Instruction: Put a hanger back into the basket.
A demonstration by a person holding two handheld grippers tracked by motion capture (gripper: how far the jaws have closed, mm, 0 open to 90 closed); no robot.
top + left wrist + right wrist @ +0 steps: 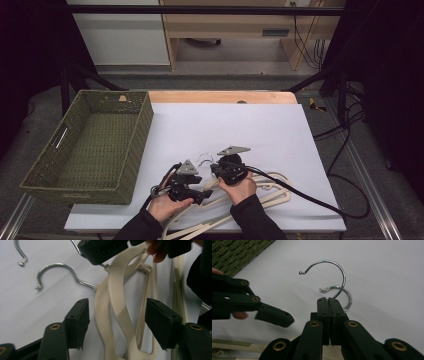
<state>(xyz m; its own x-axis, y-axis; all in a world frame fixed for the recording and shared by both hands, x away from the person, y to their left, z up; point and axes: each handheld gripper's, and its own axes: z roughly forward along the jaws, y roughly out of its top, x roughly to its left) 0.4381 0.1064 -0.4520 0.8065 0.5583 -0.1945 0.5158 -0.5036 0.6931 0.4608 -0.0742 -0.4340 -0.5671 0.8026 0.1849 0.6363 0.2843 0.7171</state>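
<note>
Here, a white sheet [240,130] covers most of the surface, and a green woven basket [131,150] sits at the sheet's left edge, partly off it. At the near edge of the sheet lies a small pile of cream plastic hangers [265,192], their metal hooks pointing toward the far side. The person's hands come in from the near edge, each holding a set of tongs over the hangers. The right tongs [328,301] are pressed fully together on the base of one hanger's metal hook [337,270], which curves up above the sheet; a second hook [347,296] lies just behind it on the sheet. The left tongs [116,312] are spread wide, with the cream arms of the hangers [117,305] lying between the two black pads but not touching either of them. In the left gripper view the right tongs [105,250] show at the top, over the neck where a hook meets the plastic, and another hook [53,271] rests flat on the sheet beside it. In the high view the left tongs [187,187] sit just left of the right tongs [227,167], both near the basket's near right corner.
</note>
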